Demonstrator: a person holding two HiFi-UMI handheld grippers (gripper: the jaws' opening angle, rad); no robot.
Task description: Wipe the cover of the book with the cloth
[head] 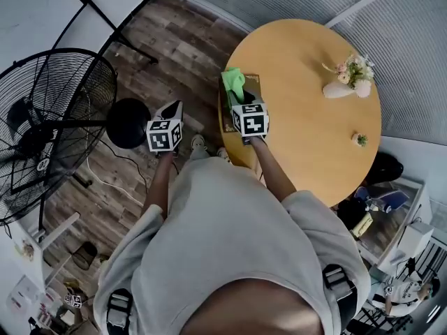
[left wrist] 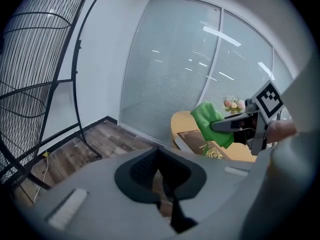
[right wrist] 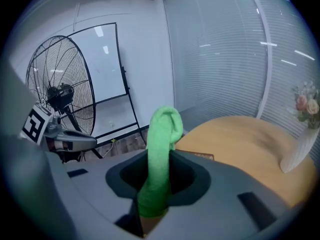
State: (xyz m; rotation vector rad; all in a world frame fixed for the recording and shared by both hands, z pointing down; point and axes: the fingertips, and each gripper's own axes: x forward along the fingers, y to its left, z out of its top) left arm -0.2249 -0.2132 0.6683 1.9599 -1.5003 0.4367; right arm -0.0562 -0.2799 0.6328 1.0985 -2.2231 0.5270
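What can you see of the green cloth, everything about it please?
The cloth is bright green, soft and fleecy-looking, bunched into a thick roll. The right gripper is shut on it, and its free end sticks out past the jaws and curls over. It hangs over the brown book at the edge of the round wooden table; whether it touches the cover is unclear.

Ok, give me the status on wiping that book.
Done: the right gripper is shut on the green cloth. In hand: it holds the cloth over the book at the table edge; contact with the cover is unclear. To do: the wiping itself. The left gripper is shut, empty, away over the floor.
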